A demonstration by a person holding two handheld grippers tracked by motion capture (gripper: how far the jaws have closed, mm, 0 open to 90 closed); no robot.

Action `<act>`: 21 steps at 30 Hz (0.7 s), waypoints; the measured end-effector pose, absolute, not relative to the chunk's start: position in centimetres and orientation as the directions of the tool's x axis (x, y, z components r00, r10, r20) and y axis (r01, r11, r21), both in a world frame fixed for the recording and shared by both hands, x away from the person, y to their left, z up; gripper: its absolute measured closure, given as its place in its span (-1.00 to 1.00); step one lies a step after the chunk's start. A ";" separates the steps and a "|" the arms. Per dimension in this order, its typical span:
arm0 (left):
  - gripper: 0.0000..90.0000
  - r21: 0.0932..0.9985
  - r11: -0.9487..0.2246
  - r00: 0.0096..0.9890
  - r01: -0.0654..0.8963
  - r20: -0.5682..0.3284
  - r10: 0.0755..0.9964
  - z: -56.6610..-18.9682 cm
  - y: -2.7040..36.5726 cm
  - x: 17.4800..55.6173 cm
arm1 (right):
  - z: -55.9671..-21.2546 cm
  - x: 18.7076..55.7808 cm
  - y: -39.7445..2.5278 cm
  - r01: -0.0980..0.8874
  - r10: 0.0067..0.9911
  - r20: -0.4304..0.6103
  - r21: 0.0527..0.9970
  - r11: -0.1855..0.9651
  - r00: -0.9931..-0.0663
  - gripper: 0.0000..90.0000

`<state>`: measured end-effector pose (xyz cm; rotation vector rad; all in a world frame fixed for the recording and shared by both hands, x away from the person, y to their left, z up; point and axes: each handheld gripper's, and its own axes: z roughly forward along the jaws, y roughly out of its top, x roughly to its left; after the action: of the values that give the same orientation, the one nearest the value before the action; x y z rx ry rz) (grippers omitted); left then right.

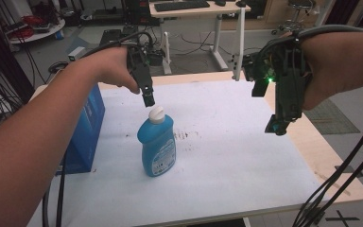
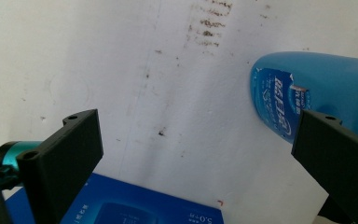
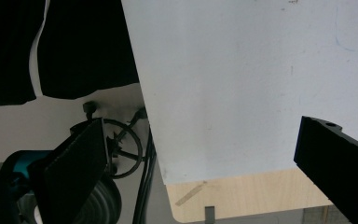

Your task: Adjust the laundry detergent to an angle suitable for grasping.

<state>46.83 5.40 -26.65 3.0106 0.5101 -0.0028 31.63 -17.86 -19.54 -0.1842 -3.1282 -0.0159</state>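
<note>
While your left gripper (image 1: 148,100) hangs just above the white flip cap of the blue plastic detergent bottle (image 1: 157,147), take stock, everything placed from that bottle.

High view. The bottle stands upright on the white table cover (image 1: 227,142), long axis vertical, cap on top. Your left gripper points down at the cap from just behind and above it, not touching; its spread cannot be read here. Your right gripper (image 1: 278,124) hangs well to the bottle's right, high over the cover's edge. A blue cardboard box (image 1: 82,135) stands just to the bottle's left.

Left gripper view. Jaws spread wide, nothing between them. The bottle's blue body (image 2: 307,98) lies beside and partly behind one black jaw, off the gap's centre line. The box's printed face (image 2: 135,207) sits at the lower edge.

Right gripper view. Jaws spread wide, empty, over the cover's corner (image 3: 242,84) and bare wooden tabletop (image 3: 242,198), far from the bottle.

Judgement: your left hand is much the nearer. To take the cap or neck, shift until the bottle sits midway between the jaws, then descend along its upright axis.
</note>
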 end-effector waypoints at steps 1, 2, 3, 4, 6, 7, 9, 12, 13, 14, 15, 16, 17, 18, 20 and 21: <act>-0.96 0.080 -0.942 0.945 0.327 -0.016 0.327 -26.6 5.4 46.8 | -19.5 31.6 -17.9 0.117 0.117 0.010 0.014 0.993 -0.993 -0.96; -0.96 0.081 -0.940 0.944 0.330 -0.011 0.330 -26.6 5.4 46.8 | -19.5 31.6 -17.9 0.117 0.117 0.010 0.014 0.993 -0.993 -0.96; -0.96 0.081 -0.940 0.943 0.331 -0.009 0.331 -26.5 5.4 46.7 | -19.6 31.7 -17.9 0.115 0.115 0.005 0.013 0.993 -0.993 -0.96; -0.96 0.082 -0.940 0.943 0.331 -0.007 0.331 -26.6 5.4 46.7 | -19.6 31.7 -18.0 0.114 0.114 0.000 0.016 0.993 -0.993 -0.96; -0.96 0.076 -0.940 0.943 0.333 -0.009 0.333 -26.6 5.5 46.6 | -19.6 31.6 -18.0 0.113 0.113 0.002 0.020 0.993 -0.994 -0.96; -0.96 0.080 -0.938 0.941 0.337 -0.007 0.337 -26.6 5.5 46.6 | -19.7 31.5 -18.0 0.115 0.114 0.007 0.020 0.993 -0.993 -0.96; -0.96 0.091 -0.936 0.940 0.340 -0.006 0.341 -26.4 5.6 46.6 | -19.7 31.4 -18.0 0.117 0.116 0.006 0.015 0.993 -0.993 -0.96; -0.96 0.092 -0.936 0.940 0.339 -0.010 0.340 -26.4 5.6 46.6 | -19.4 31.3 -18.1 0.124 0.124 -0.001 0.015 0.992 -0.992 -0.96; -0.96 0.093 -0.937 0.941 0.338 -0.007 0.339 -26.4 5.5 46.5 | -19.4 31.3 -18.1 0.124 0.124 -0.001 0.015 0.992 -0.992 -0.96; -0.96 0.092 -0.938 0.942 0.333 -0.004 0.334 -26.4 5.5 46.5 | -19.4 31.2 -18.1 0.124 0.124 -0.004 0.017 0.992 -0.992 -0.96; -0.96 0.092 -0.938 0.942 0.334 -0.004 0.335 -26.4 5.4 46.4 | -19.2 31.2 -18.1 0.123 0.123 -0.008 0.018 0.992 -0.992 -0.96; -0.96 0.088 -0.939 0.943 0.333 0.000 0.334 -26.4 5.4 46.3 | -19.2 31.2 -18.1 0.125 0.125 -0.010 0.016 0.992 -0.992 -0.96; -0.96 0.088 -0.939 0.943 0.333 0.000 0.334 -26.4 5.4 46.3 | -19.2 31.2 -18.1 0.125 0.125 -0.010 0.016 0.992 -0.992 -0.96; -0.96 0.091 -0.939 0.943 0.332 0.000 0.333 -26.3 5.4 46.3 | -19.1 31.1 -18.1 0.121 0.121 -0.015 0.015 0.993 -0.993 -0.96; -0.96 0.092 -0.939 0.943 0.332 0.000 0.333 -26.2 5.3 46.1 | -19.0 31.0 -18.0 0.119 0.119 -0.016 0.021 0.993 -0.993 -0.96; -0.96 0.092 -0.940 0.944 0.329 0.000 0.331 -26.2 5.2 46.0 | -18.9 30.8 -18.1 0.114 0.114 -0.019 0.027 0.993 -0.993 -0.96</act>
<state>45.97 5.18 -26.21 3.0073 0.5114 0.0241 30.79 -18.05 -18.94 -0.1802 -3.1565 -0.0407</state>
